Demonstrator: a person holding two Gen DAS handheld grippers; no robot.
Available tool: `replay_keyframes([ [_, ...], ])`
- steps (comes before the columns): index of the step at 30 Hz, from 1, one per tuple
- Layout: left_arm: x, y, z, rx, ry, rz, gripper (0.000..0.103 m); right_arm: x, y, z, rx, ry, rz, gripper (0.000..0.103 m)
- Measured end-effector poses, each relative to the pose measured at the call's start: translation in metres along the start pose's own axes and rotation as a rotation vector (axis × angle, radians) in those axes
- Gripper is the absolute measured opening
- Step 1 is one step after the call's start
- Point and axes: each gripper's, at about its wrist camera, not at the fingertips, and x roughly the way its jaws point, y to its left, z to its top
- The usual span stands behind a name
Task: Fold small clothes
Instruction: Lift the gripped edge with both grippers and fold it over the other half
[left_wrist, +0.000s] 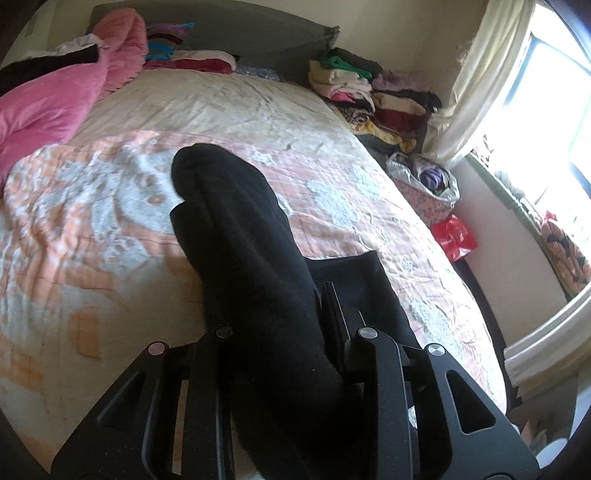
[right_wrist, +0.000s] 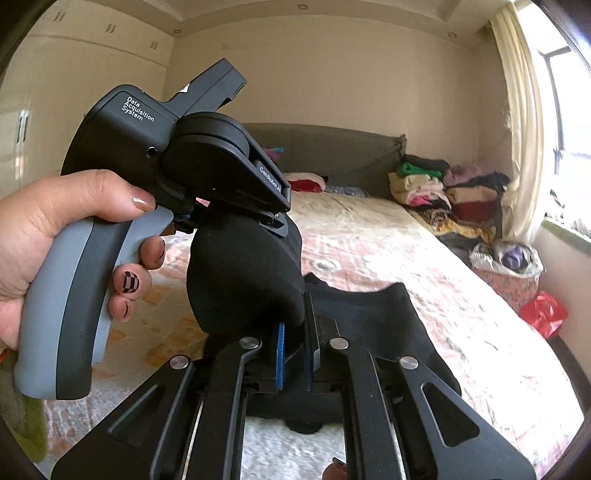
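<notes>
A black sock (left_wrist: 236, 221) hangs bunched between both grippers above the patterned bedspread (left_wrist: 110, 206). In the left wrist view it runs up between the fingers of my left gripper (left_wrist: 273, 306), which is shut on it. A flat black part (left_wrist: 362, 288) spreads out to the right of the fingers. In the right wrist view my right gripper (right_wrist: 295, 325) is shut on the sock (right_wrist: 243, 280), pinching a fold between its blue pads. A hand (right_wrist: 48, 221) holds the left gripper (right_wrist: 280, 221) just above, clamped on the sock's upper end. More black cloth (right_wrist: 369, 317) lies behind the right fingers.
A pink blanket (left_wrist: 44, 99) is heaped at the bed's far left. Stacks of folded clothes (left_wrist: 369, 85) sit at the far right corner by the curtain (left_wrist: 480, 85). A bag-lined basket (left_wrist: 428, 177) and a red bag (left_wrist: 452, 236) stand beside the bed. Wardrobe doors (right_wrist: 37, 110) are at left.
</notes>
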Motion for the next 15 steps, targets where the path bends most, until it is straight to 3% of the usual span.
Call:
replay_keyframes([
  [15, 0.067, -0.040, -0.008, 0.041, 0.112, 0.013, 0.029, 0.030, -0.060, -0.026, 0.190, 0.138, 0.018, 0.007],
])
